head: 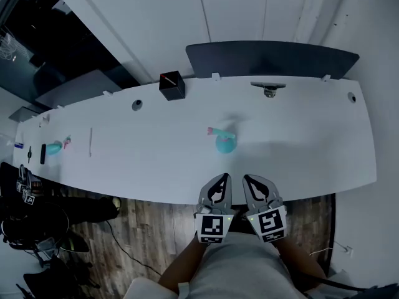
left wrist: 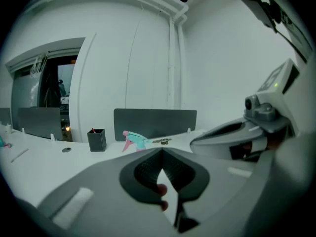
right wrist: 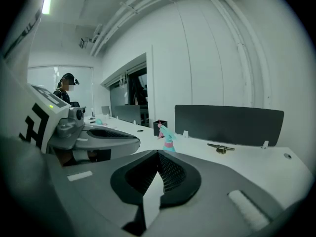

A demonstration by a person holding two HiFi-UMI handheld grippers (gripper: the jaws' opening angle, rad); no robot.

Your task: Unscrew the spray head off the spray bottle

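White desk surface (head: 156, 154) is seen running from left to right below pale walls; a dark partition panel (head: 268, 58) is mounted along its far edge. The spray bottle (head: 224, 141) is stood upright near the middle of the desk, its teal body topped by a pink spray head (head: 212, 131) that is pointed left; nothing is touching it. A black pen holder (head: 171, 86) is placed farther back and to the left of it; a small metal object (head: 268, 90) is laid by the partition to the right; a second teal bottle (head: 55, 147) is seen lying well away at the left end. The left gripper (head: 222, 178) and right gripper (head: 249, 179) are held side by side at the near edge, well apart from the spray bottle; the jaws of each are closed tip to tip, and nothing is gripped between them. Dark wooden floor (head: 156, 229) is shown beneath the near edge.
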